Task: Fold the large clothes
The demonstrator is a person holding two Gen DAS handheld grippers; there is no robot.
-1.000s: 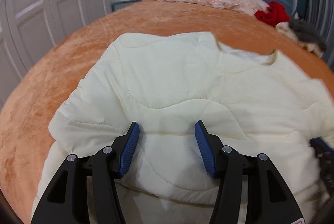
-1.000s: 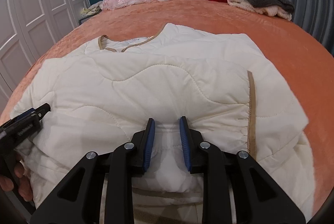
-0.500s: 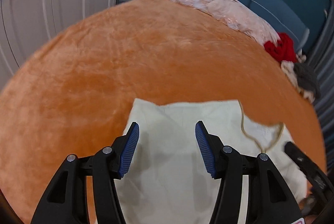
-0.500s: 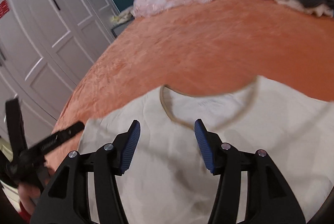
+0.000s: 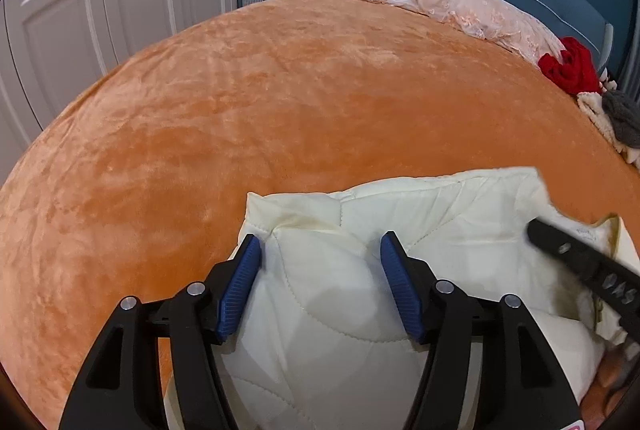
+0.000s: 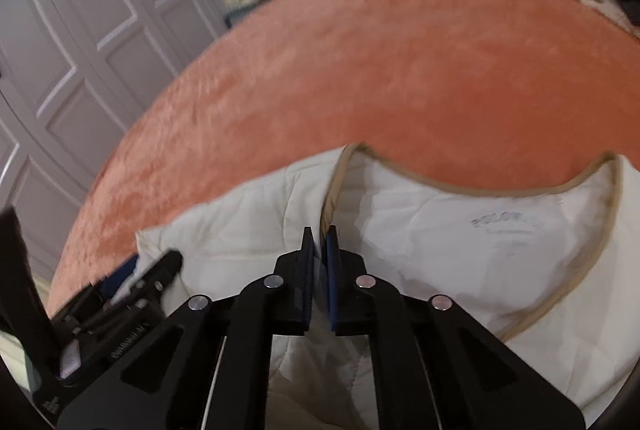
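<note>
Presently we find the cream quilted padded jacket lying on the orange plush bedspread, at its near edge, collar toward the far pillows. Our left gripper has its blue-padded jaws opening, straddling a puffed fold at the jacket's shoulder without pressing it. Our right gripper is closed tight, pinching the jacket's tan-piped collar edge. Red clothing sits well beyond the jacket.
</note>
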